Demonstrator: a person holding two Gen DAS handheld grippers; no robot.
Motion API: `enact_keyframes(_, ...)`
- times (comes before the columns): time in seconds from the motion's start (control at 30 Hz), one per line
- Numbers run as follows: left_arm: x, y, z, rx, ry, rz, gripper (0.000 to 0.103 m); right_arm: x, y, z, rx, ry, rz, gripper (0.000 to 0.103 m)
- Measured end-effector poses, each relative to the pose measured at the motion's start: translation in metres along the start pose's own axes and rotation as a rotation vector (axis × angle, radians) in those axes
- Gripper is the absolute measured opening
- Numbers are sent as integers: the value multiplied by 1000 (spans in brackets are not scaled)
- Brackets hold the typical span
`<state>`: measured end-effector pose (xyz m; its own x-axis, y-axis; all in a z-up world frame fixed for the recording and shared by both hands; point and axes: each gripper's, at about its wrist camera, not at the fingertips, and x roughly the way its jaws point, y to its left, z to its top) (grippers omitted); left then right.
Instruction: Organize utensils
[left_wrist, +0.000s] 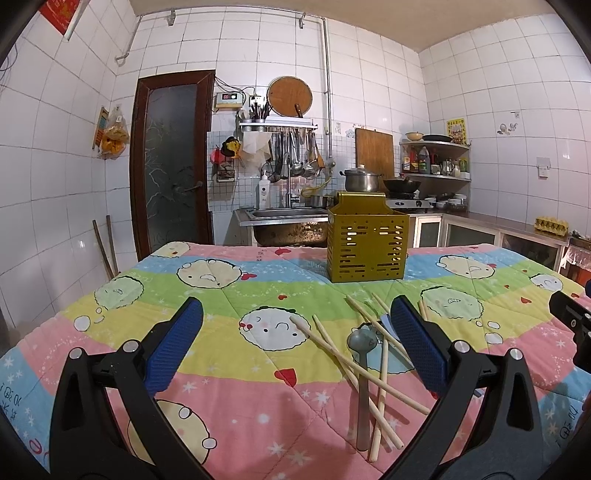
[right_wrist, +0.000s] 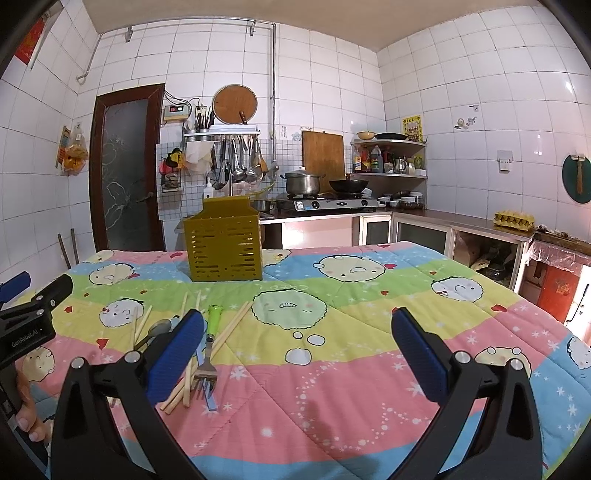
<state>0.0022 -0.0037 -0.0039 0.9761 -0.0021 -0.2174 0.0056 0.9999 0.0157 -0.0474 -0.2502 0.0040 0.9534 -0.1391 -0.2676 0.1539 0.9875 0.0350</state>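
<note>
While both grippers hang above the quilt with jaws spread wide and nothing between them, the question for the next move is which one reaches the pile more directly. Between the pads of the left gripper (left_wrist: 295, 347) lies mostly bare quilt (left_wrist: 221, 387); the pile starts right of centre and runs under its right pad. Nearest that pad is the spoon (left_wrist: 362, 373), bowl away from the camera and handle running almost straight back toward it, so its long axis lies roughly along the fingers. Crossing it are the chopsticks (left_wrist: 332, 350), fanned out at slants, some leaning left, some right, with their far tips toward the basket. From the right gripper (right_wrist: 297, 350) the same pile sits off to the left, at and beyond its left pad: a fork (right_wrist: 207, 373) with a green handle, tines toward the camera, lies just inside that pad, and more chopsticks pass beneath it. Farther out, well apart from the pile and standing upright, is the yellow slotted basket (left_wrist: 365, 247), ahead and slightly right of the left jaws, ahead and left of the right ones. By my reckoning the left gripper is better placed for the spoon, the right for the fork; either needs a sideways shift and a turn to close across a shaft.
</note>
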Motion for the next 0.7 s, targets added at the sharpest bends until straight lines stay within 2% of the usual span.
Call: enact_keyframes(0.7, 2, 2, 3, -6, 20, 1, 98, 0, 1, 1, -29, 10, -10, 99)
